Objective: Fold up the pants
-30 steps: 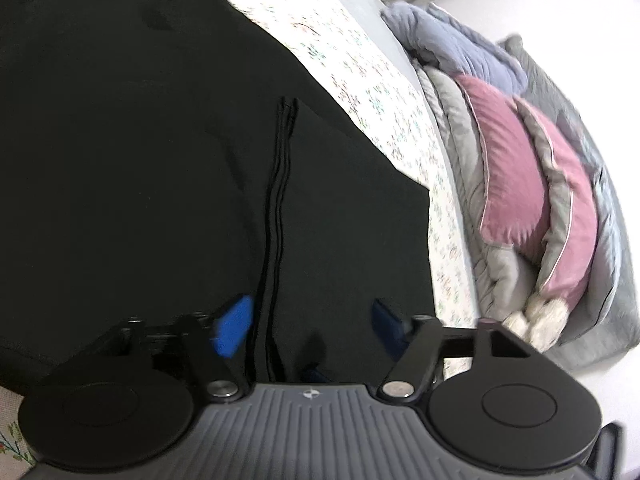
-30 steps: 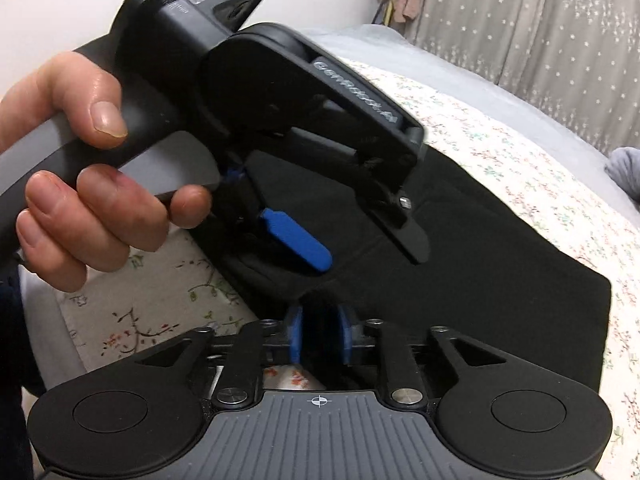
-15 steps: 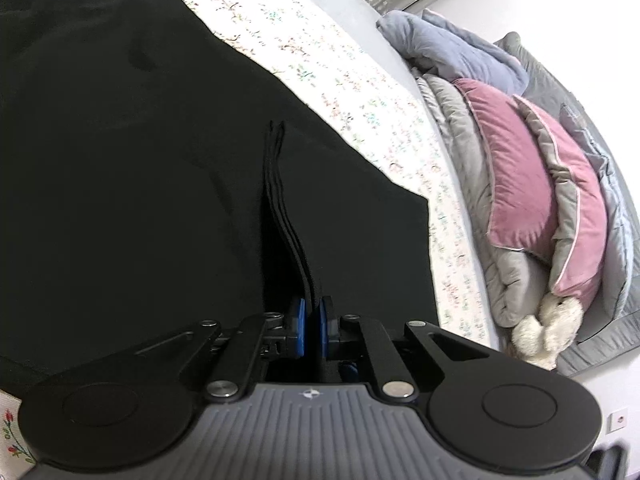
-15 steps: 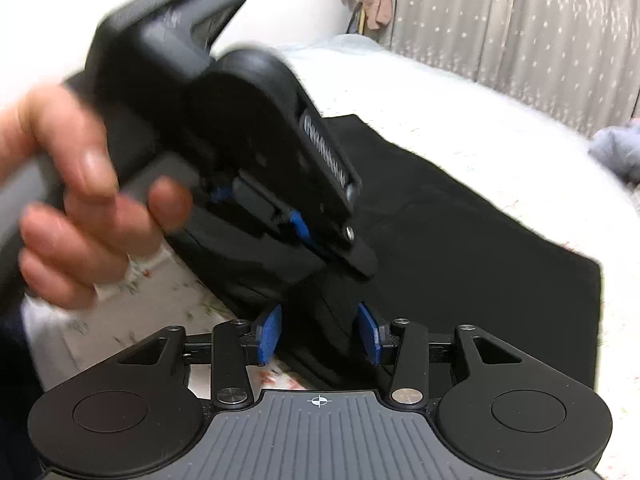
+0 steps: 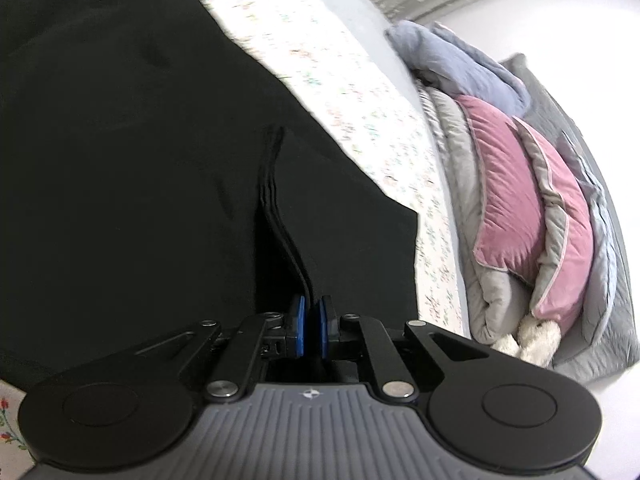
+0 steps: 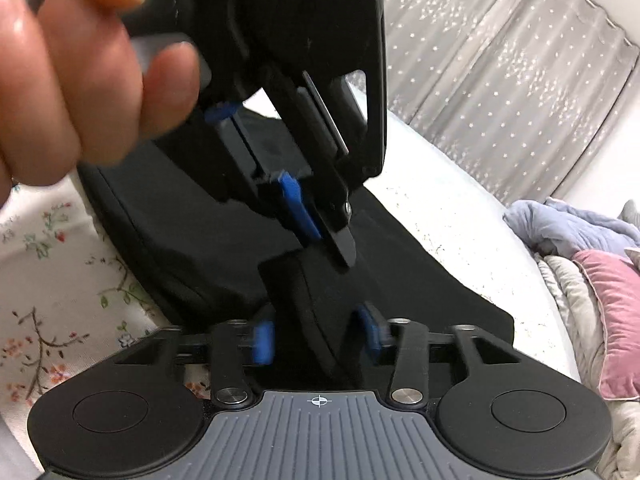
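Pants (image 5: pixel 120 160) pinched by left gripper (image 5: pixel 311 330), right gripper (image 6: pixel 318 338) agape

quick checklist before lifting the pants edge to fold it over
1. Left gripper shut on the black pants edge: ok.
2. Right gripper shut on fabric: not ok, fingers open around a raised fold.
3. All stacked layers inside the left grip: cannot tell.
4. Pants flat on the floral sheet: ok ahead of the left gripper.
5. Pink pillow and bedding apart from the pants: ok.
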The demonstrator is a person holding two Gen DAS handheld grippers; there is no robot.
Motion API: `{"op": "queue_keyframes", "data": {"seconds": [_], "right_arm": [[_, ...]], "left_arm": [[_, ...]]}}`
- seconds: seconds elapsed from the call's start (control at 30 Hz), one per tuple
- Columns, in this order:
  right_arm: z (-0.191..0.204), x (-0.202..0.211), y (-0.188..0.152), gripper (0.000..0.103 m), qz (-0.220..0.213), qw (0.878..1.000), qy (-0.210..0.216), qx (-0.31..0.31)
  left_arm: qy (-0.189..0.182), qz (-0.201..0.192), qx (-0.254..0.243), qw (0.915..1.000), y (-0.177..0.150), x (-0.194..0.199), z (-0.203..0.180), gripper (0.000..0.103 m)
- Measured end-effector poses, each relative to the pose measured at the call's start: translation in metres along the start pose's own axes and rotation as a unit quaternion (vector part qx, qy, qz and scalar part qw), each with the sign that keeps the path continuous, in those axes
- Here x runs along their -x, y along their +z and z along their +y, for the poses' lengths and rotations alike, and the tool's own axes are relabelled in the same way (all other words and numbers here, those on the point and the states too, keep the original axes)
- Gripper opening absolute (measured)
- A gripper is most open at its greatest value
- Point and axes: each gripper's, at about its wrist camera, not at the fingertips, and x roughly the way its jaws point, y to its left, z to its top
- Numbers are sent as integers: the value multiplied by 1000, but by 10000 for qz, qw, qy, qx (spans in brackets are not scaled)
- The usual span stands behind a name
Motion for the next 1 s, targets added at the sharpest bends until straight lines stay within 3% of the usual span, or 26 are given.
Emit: {"op": "queue_keyframes", "data": {"seconds": [0.03, 0.1, 0.17, 0.23, 0.47, 0.83, 0.93, 1.0], "right_arm": [[-1, 0, 0, 4, 4, 9999, 73, -89], [-4, 3, 3, 3, -66, 9997, 137, -210], [-6, 8, 5, 3, -174, 9997, 16, -191], [-7, 11, 7, 3, -205, 9995, 22, -245], [-16, 20, 11, 3, -257, 9988, 83, -402], [-18, 14, 8, 3, -327, 9984, 159, -435], [-17, 11, 5, 3, -322, 9987, 207, -350], [-16, 10, 4, 3, -330, 9989, 230, -242]], "left_arm": [[-49, 38, 144, 9999, 1, 0, 5, 24], [-146, 110, 512, 9985, 4, 0, 16, 36], [-125, 80, 776, 9969, 6, 3, 24, 68], [18, -61, 824, 9966, 8, 7, 26, 74], [-109, 86, 558, 9983, 7, -2, 20, 84], [-267, -18, 261, 9993, 7, -16, 12, 85], [-81, -167, 14, 9998, 9, -18, 8, 79], [29, -237, -153, 9996, 13, -21, 6, 66]]}}
